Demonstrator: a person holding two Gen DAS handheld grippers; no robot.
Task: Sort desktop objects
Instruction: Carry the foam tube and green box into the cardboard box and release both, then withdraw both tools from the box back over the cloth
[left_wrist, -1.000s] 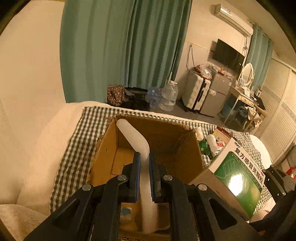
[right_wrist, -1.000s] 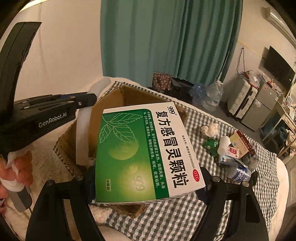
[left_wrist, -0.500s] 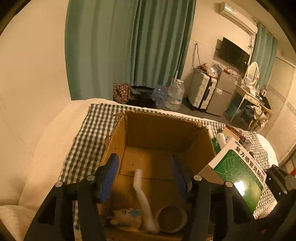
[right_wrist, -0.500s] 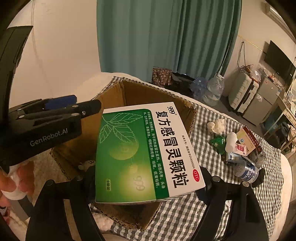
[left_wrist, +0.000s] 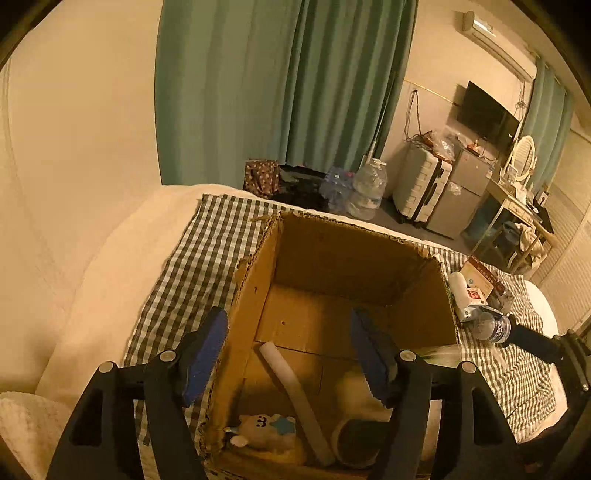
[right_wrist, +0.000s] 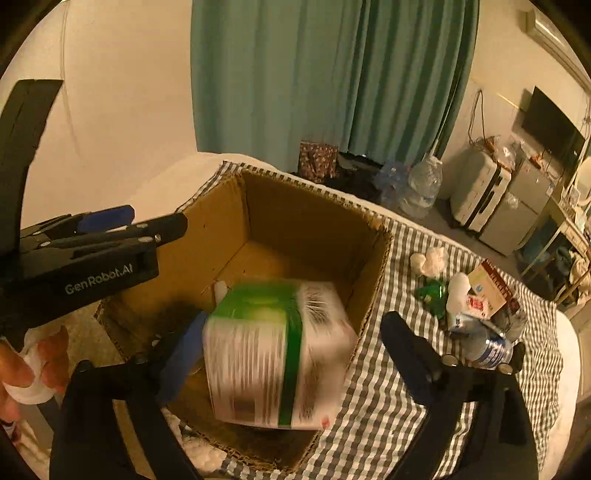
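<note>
Right wrist view: the green-and-white medicine box (right_wrist: 277, 354), blurred, is falling into the open cardboard box (right_wrist: 314, 206), free between the wide jaws of the right gripper (right_wrist: 284, 347), which have just been opening to release it. At 9 o'clock the left gripper (left_wrist: 288, 350) hovers over the carton; its jaws have also just been opening and hold nothing. Its white foam tube (left_wrist: 295, 395) lies inside, beside a small plush toy (left_wrist: 264, 432). At 3 o'clock, unsorted bottles (right_wrist: 487, 347) wait on the checked cloth (right_wrist: 406, 369).
</note>
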